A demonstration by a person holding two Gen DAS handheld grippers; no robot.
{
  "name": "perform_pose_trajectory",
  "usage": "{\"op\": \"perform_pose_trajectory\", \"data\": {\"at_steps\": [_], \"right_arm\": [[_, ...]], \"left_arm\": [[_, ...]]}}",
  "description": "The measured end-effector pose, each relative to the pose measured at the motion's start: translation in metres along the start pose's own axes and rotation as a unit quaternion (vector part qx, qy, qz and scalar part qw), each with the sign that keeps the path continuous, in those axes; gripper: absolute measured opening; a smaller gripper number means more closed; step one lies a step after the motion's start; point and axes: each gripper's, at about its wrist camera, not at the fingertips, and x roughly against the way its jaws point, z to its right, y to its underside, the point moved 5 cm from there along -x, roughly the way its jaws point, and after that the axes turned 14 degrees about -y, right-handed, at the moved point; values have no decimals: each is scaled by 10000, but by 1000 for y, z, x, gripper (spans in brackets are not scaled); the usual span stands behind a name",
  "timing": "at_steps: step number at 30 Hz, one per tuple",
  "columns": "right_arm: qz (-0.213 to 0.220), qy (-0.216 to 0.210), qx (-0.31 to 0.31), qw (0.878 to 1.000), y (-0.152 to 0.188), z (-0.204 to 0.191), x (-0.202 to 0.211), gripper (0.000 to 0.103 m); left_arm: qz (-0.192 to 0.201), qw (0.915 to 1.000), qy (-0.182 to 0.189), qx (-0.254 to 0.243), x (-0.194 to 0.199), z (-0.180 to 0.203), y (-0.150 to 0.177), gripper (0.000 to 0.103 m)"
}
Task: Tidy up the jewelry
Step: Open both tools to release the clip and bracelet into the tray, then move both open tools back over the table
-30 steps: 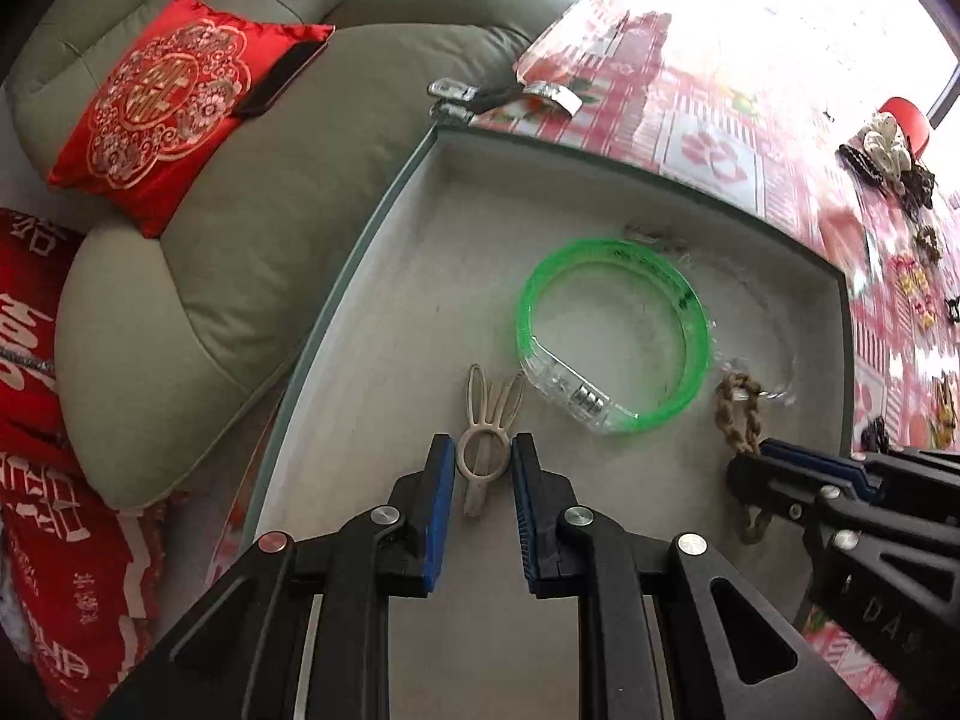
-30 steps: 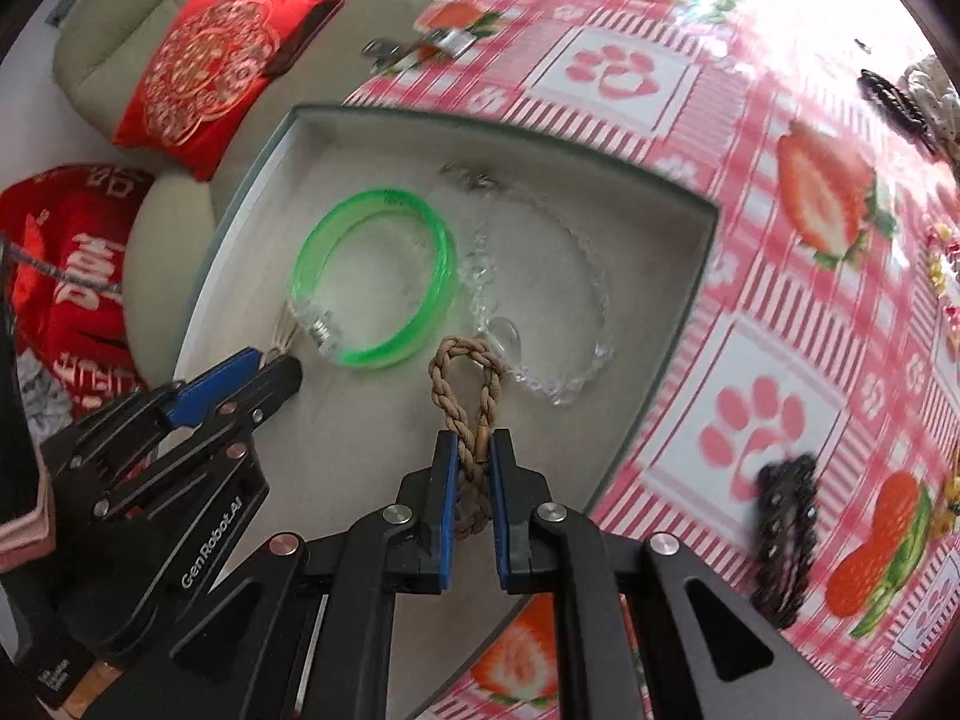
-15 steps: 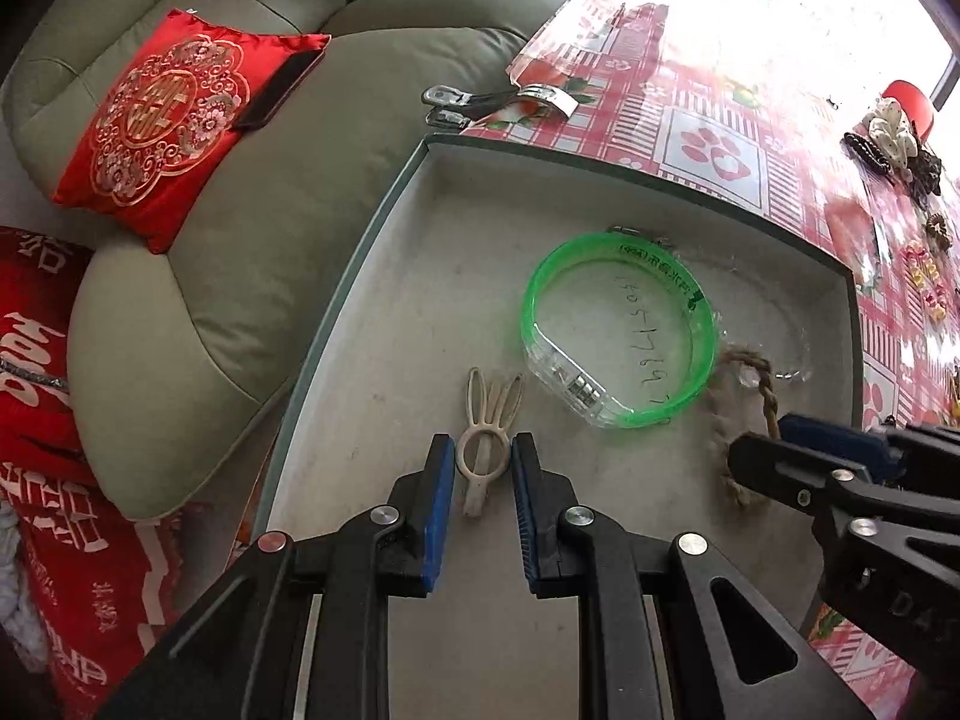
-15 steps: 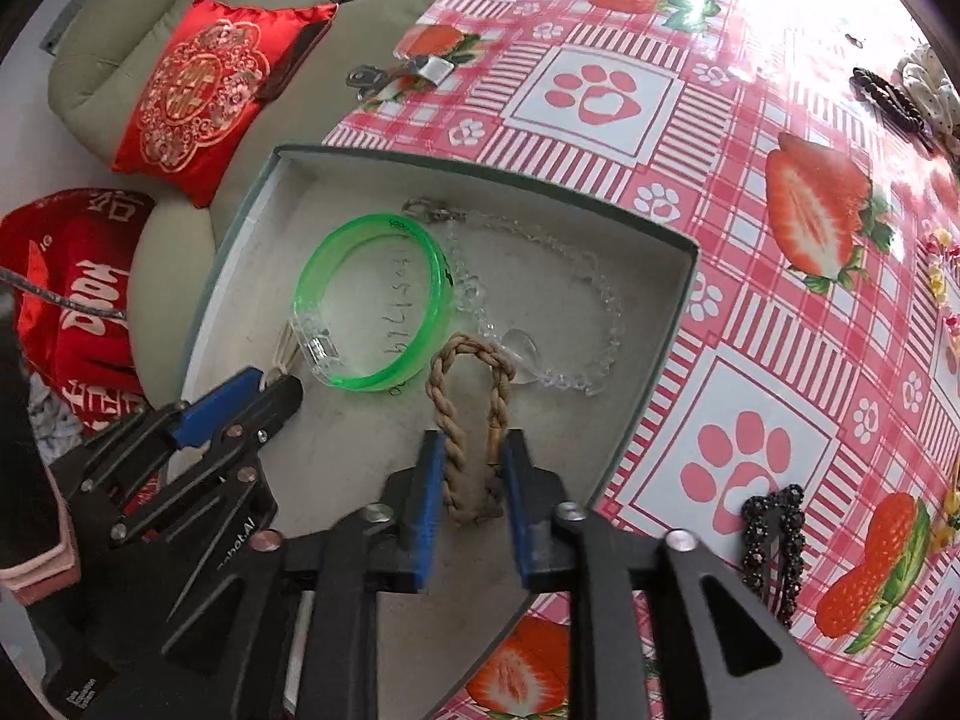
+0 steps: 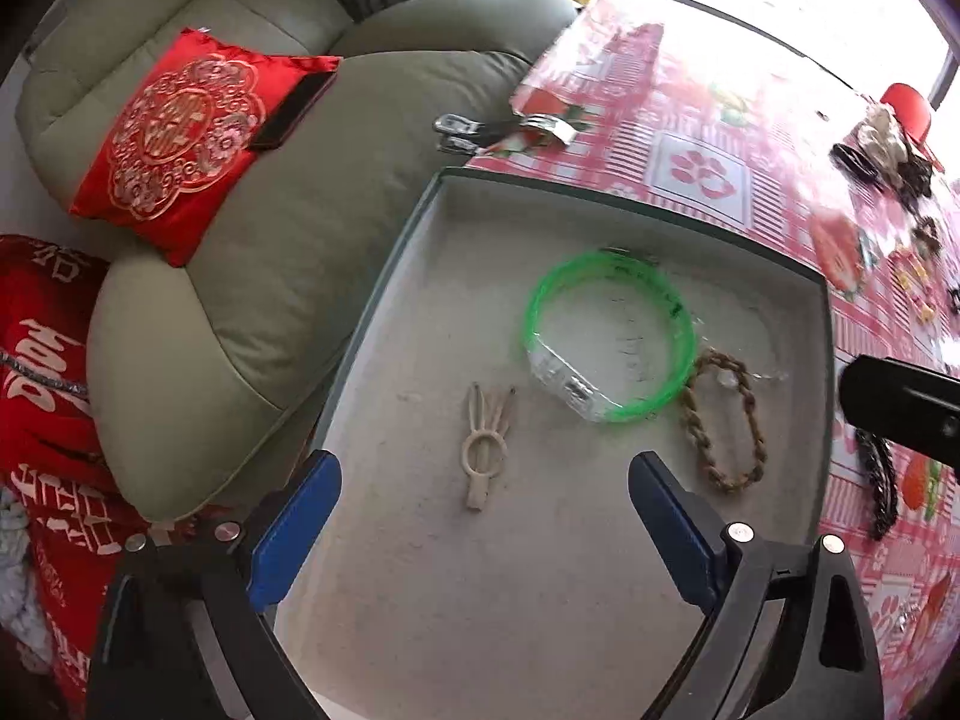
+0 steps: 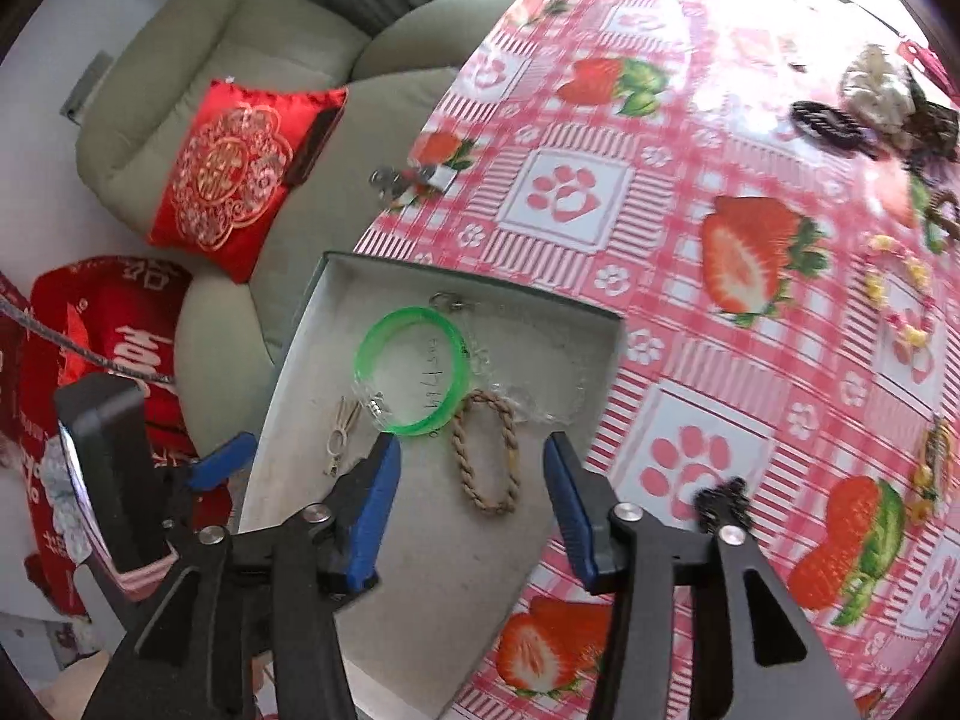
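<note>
Both claws opening over the tray

Left claw (image 5: 483, 507) spreads above the beige clip (image 5: 485, 453); right claw (image 6: 471, 468) parts above the braided bracelet (image 6: 485, 453), neither gripping anything in the tray (image 5: 540, 600).

- A table (image 6: 690, 312) carries everything, covered with a red-and-white checked tablecloth (image 5: 696, 120) printed with strawberries and paw prints.
- A shallow grey tray (image 5: 828, 360) sits on the cloth at the table's edge, beside a sofa.
- At the corner just past the tray lies a metal clip (image 6: 408, 180).
- A black beaded bracelet (image 5: 879, 480) lies on the cloth just beside the tray's right wall.
- Well apart, on the far side, a dark hair clip (image 6: 825, 123) lies beside a cream scrunchie (image 6: 876, 90).
- A yellow-and-pink beaded string (image 6: 903, 300) lies on the cloth near the right edge.
</note>
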Motion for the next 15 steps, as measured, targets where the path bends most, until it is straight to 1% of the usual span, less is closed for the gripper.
{"op": "perform_pose_trajectory", "data": {"at_steps": [1, 5, 7, 8, 9, 11, 12, 13, 15], "right_arm": [[53, 46, -30, 10000, 3, 3, 6, 61], [142, 173, -291, 9993, 17, 21, 25, 65], [196, 239, -421, 9986, 24, 32, 34, 73], [235, 293, -489, 9981, 29, 39, 41, 76], [268, 338, -538, 9976, 33, 45, 46, 81], [379, 444, -711, 9958, 42, 60, 60, 81], [405, 488, -760, 9951, 45, 66, 66, 84], [468, 564, -871, 9935, 51, 76, 74, 90], [564, 646, -1010, 9912, 59, 90, 87, 90]], "left_arm": [[-13, 10000, -5, -37, 2, 2, 0, 101], [57, 9996, 68, -250, 13, 12, 1, 102], [173, 9990, 89, -400, 23, 20, 1, 103], [200, 9986, 135, -471, 28, 25, 1, 103], [222, 9981, 206, -546, 33, 30, 2, 103], [281, 9966, 344, -696, 45, 43, 2, 103], [284, 9958, 408, -762, 50, 49, 2, 103], [285, 9950, 472, -833, 56, 56, 3, 103], [316, 9928, 577, -1000, 67, 72, 4, 103]]}}
